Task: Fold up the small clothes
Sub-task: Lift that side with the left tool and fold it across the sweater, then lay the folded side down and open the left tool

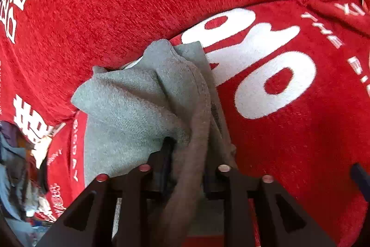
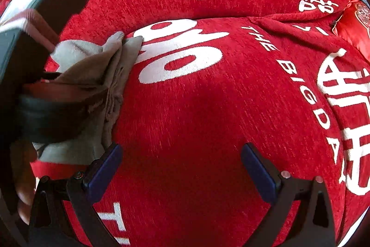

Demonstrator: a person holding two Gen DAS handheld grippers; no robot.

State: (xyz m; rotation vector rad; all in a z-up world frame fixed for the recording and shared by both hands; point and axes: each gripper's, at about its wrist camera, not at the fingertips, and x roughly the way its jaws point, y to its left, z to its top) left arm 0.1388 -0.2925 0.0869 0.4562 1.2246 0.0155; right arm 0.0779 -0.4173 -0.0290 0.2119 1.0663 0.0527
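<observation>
Small grey fleecy garment [image 1: 143,103] bunched on red sofa cover with white lettering [image 1: 289,154], long axis running away from camera toward backrest; clamped in left gripper [image 1: 187,149]. Right gripper [image 2: 181,161] spread wide, holding nothing, just beside garment's edge.

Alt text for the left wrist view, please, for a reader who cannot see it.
The left gripper is shut on a bunched grey garment, which drapes forward from between its fingers onto a red sofa cover printed with large white lettering. A blurred pile of other clothes shows at the far left edge.
</observation>
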